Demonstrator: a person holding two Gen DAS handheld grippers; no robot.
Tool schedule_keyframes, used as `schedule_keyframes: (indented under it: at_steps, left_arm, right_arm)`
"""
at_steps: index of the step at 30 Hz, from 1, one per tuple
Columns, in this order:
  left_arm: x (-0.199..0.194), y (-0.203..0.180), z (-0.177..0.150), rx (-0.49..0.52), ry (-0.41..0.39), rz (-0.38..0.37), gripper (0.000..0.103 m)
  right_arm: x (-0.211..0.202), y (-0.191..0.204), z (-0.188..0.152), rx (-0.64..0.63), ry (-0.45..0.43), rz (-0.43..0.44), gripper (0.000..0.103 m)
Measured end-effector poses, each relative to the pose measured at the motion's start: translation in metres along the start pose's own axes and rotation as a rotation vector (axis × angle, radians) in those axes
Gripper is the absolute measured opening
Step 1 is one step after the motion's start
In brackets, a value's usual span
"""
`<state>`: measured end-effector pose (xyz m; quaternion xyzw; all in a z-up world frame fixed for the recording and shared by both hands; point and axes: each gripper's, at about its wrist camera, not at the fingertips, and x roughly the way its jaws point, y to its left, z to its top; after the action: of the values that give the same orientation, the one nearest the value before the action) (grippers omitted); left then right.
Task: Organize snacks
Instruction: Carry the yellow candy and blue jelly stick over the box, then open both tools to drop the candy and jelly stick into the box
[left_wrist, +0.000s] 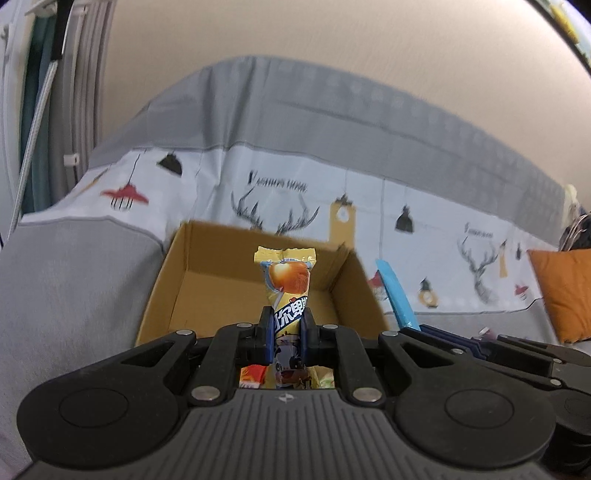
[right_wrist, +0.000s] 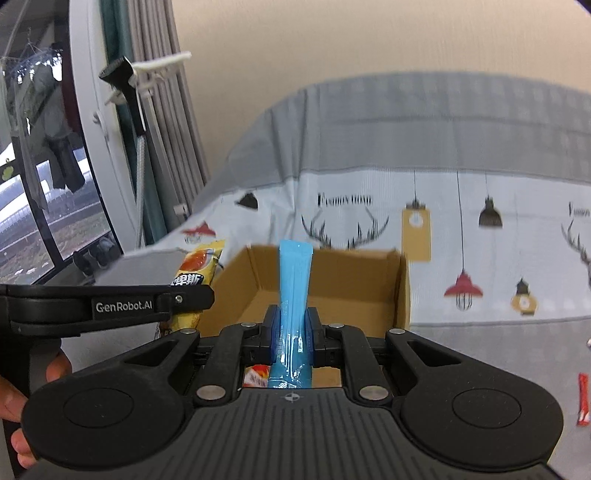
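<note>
Ribbed black housing fills the bottom of both views, and beyond it each tool grips a snack. From the left wrist camera, the left gripper is clamped narrow on a glossy yellow snack packet, its long axis standing upright toward 12 o'clock, crimped top edge uppermost. From the right wrist camera, the right gripper pinches a slim, smooth blue stick sachet, likewise upright. Just beyond both, toward 12 o'clock, an open brown cardboard box of matte corrugated board rests on a printed sofa cover with deer and lamp motifs. Both packets hover over the box's near rim, the right one seeming a little closer, so release probably needs only a short reach forward. A red wrapper lies at 3 o'clock, well apart; an orange cushion sits farther right.
</note>
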<state>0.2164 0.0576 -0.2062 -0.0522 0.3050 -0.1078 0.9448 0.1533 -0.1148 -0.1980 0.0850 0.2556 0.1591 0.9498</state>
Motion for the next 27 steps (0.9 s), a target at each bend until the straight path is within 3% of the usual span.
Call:
schedule_keyframes:
  at_steps: [13,15,16,17,18,19,20,27]
  left_arm:
    - [0.058,0.017,-0.046,0.014,0.178,0.111,0.014]
    - [0.055,0.018,-0.045,0.016,0.176,0.100,0.014]
    - [0.051,0.017,-0.042,0.019,0.173,0.089,0.017]
    - [0.047,0.015,-0.040,0.016,0.165,0.080,0.034]
    - [0.041,0.014,-0.036,0.003,0.153,0.071,0.048]
    - [0.034,0.012,-0.032,-0.002,0.135,0.066,0.068]
    - [0.027,0.008,-0.027,0.005,0.112,0.058,0.075]
    - [0.004,-0.043,0.000,0.084,0.036,0.007,0.078]
  right_arm:
    - [0.058,-0.016,-0.051,0.032,0.181,0.021,0.015]
    - [0.058,-0.017,-0.052,0.021,0.190,0.037,0.021]
    - [0.057,-0.020,-0.050,0.025,0.193,0.042,0.031]
    - [0.054,-0.023,-0.047,0.034,0.200,0.059,0.058]
    - [0.047,-0.027,-0.045,0.039,0.186,0.083,0.069]
    - [0.039,-0.031,-0.041,0.036,0.161,0.091,0.078]
    - [0.030,-0.035,-0.038,0.030,0.144,0.080,0.078]
    - [-0.026,-0.080,-0.033,0.091,0.061,0.021,0.078]
